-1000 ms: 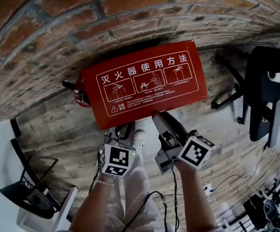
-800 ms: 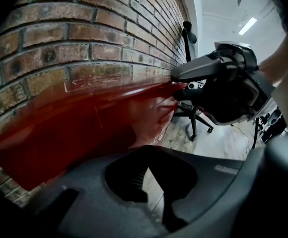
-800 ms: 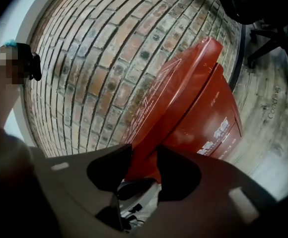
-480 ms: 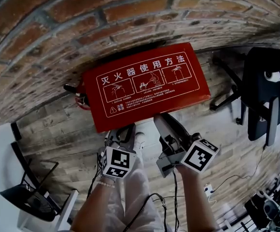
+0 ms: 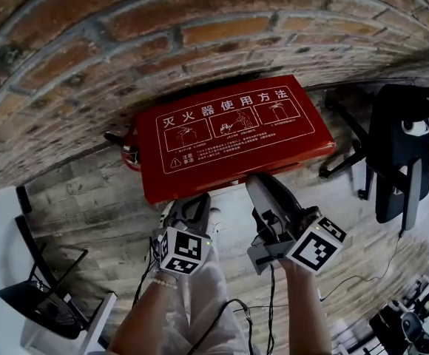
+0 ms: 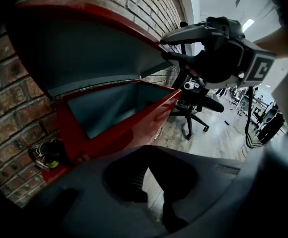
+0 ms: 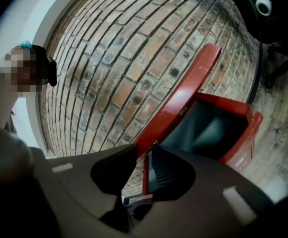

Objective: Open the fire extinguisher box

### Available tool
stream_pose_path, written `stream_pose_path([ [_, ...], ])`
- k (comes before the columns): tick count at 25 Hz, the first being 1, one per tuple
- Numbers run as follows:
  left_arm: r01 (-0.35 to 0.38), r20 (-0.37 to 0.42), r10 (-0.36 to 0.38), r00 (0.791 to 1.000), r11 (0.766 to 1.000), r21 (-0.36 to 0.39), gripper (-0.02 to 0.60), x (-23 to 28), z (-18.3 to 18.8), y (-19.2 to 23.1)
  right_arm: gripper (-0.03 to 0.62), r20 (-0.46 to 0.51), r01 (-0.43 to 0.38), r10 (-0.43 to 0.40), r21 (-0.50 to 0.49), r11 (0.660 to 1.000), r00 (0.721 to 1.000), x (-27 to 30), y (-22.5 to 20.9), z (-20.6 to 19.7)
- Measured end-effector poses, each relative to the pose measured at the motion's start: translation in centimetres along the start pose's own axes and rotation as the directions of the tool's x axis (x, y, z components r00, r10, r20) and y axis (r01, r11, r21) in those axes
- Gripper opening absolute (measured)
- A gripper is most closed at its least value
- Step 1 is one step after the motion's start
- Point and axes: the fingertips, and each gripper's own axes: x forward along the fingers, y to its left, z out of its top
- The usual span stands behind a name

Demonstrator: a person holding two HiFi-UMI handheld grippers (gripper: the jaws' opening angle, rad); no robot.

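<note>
The red fire extinguisher box stands against the brick wall, its lid (image 5: pixel 229 135) printed with white instructions and lifted part way. In the left gripper view the grey underside of the lid (image 6: pixel 94 48) hangs over the empty box body (image 6: pixel 124 128). My right gripper (image 5: pixel 255 180) is at the lid's front edge. Its jaws are closing with that edge (image 7: pixel 145 172) between them; it lies against one finger and a gap shows on the other side. My left gripper (image 5: pixel 192 202) hangs low in front of the box, shut and holding nothing.
A black office chair (image 5: pixel 403 146) stands on the wooden floor right of the box. A small dark and red object (image 5: pixel 126 152) lies at the box's left end. A black stand (image 5: pixel 44 294) is at the lower left. The person's legs are below the grippers.
The lid has swung higher, and the right gripper has moved right and a little away from the wall with its edge. The left gripper has barely moved.
</note>
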Motion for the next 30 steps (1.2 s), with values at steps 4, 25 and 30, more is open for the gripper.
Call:
stream_pose_path([
  [4,0.012,-0.002,-0.012,1.0,1.0,0.0,-0.003,-0.1,0.6,0.3,0.074,0.025,-0.033,0.034,-0.035,0.999,0.999,1.3,2.0,2.4],
  [25,0.022,0.002,-0.022,1.0,1.0,-0.005,-0.003,-0.9,0.9,0.6,0.052,0.038,-0.033,0.046,-0.28,0.959,0.998,8.1,6.9,9.8],
  [30,0.028,0.01,-0.028,1.0,1.0,-0.006,-0.003,-1.0,1.1,0.8,0.012,0.075,-0.028,0.05,-0.276,0.961,0.996,10.0,7.4,11.6],
])
